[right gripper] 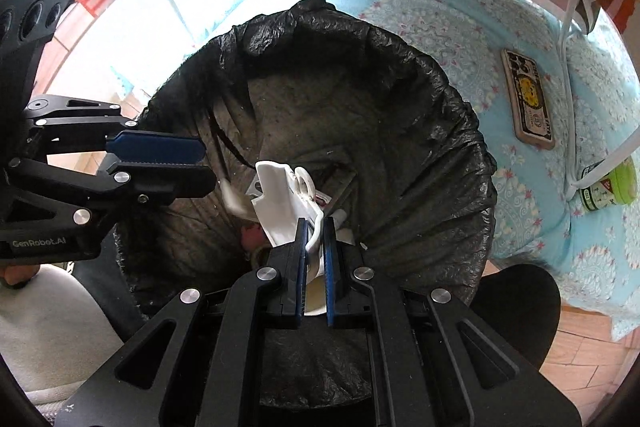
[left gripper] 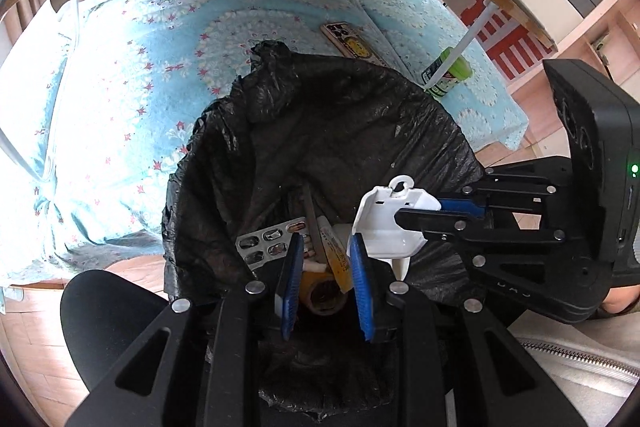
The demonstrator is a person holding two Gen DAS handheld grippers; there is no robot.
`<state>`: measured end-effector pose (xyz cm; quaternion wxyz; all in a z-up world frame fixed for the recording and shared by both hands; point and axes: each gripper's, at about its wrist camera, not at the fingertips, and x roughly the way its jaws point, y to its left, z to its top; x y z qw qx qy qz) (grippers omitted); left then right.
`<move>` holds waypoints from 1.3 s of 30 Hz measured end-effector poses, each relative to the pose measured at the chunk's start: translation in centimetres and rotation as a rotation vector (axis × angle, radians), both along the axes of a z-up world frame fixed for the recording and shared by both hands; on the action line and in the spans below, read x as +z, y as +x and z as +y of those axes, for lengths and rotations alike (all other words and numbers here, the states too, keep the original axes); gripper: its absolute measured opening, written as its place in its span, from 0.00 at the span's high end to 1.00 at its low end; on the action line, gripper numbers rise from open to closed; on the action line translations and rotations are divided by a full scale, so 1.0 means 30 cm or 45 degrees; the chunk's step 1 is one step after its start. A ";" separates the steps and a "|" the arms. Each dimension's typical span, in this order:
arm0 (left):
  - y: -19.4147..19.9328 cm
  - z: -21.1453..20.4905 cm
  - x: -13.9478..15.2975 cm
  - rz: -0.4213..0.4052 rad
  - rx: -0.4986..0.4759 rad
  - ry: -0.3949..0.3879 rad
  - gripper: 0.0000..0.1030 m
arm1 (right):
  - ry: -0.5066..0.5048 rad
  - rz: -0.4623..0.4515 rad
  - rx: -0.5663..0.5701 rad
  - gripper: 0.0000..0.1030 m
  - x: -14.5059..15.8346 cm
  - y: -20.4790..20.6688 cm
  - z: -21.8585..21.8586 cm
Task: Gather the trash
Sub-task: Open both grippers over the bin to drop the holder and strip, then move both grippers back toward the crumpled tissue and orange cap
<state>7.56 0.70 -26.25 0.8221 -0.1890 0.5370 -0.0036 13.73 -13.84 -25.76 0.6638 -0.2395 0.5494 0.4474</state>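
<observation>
- Clearly, the white plastic package (right gripper: pixel 286 205) is light, thin and stiff, a little slick; its folded edge, where the right claw (right gripper: pixel 315 243) grips it, gives the surest hold.
- It hangs over the mouth of the black trash bag (right gripper: pixel 400 131), not yet dropped.
- The left claw (left gripper: pixel 326 267) is slightly parted with nothing between its pads, above the bag.
- Inside the bag lie a blister pack (left gripper: pixel 268 241), a tape roll (left gripper: pixel 324 293) and a yellow wrapper (left gripper: pixel 338 255).
- On the bed (right gripper: pixel 460 11) beside it rest a phone (right gripper: pixel 528 99) and a green-lidded bottle (right gripper: pixel 612 187).

A phone in a patterned case (right gripper: pixel 530 99) and a green-lidded container (right gripper: pixel 612 185) lay well apart on the light-blue floral blanket (left gripper: pixel 132 99).
</observation>
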 end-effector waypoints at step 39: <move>-0.004 0.056 0.514 -0.467 -0.042 0.235 0.47 | 0.423 -0.359 -0.034 0.64 0.489 0.131 -0.029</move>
